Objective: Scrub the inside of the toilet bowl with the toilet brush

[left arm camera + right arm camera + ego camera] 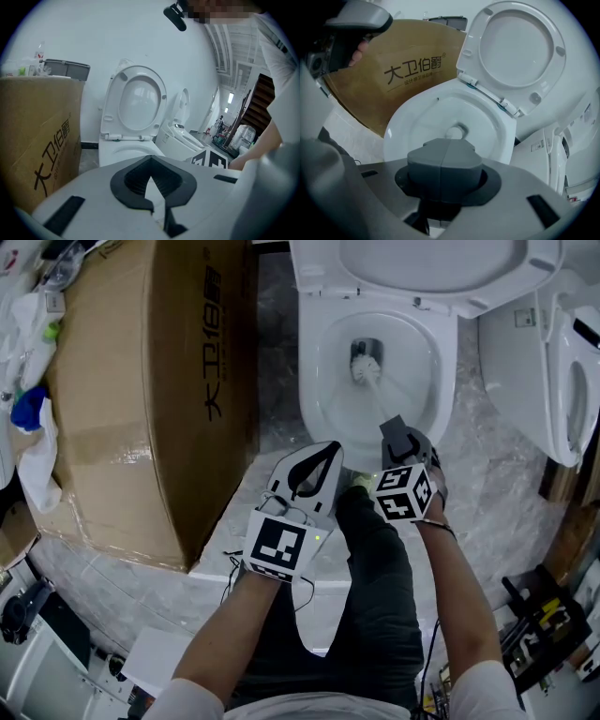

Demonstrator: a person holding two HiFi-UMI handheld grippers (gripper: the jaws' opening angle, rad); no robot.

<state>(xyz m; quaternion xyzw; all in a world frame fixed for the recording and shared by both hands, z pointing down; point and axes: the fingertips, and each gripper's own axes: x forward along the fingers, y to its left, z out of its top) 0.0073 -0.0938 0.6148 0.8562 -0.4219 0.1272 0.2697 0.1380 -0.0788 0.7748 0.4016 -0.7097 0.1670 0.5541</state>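
The white toilet bowl (pixel 317 371) stands open, its seat and lid (pixel 422 273) raised. Down at the drain sits the white brush head (pixel 366 364), and its pale handle (pixel 382 399) slants back toward me. My right gripper (pixel 395 430) is shut on that handle above the bowl's near rim. In the right gripper view its grey pads (pixel 443 157) are pressed together and hide the handle; the brush head (pixel 453 132) shows just beyond them in the bowl (pixel 401 129). My left gripper (pixel 328 452) hangs left of the near rim, shut and empty (pixel 151 160).
A big cardboard box (pixel 141 381) stands close along the toilet's left side. Another white toilet (pixel 553 371) is on the right. Dark trousered legs (pixel 375 596) are below the grippers. Clutter lies at the far left (pixel 33 381) and lower right (pixel 548 624).
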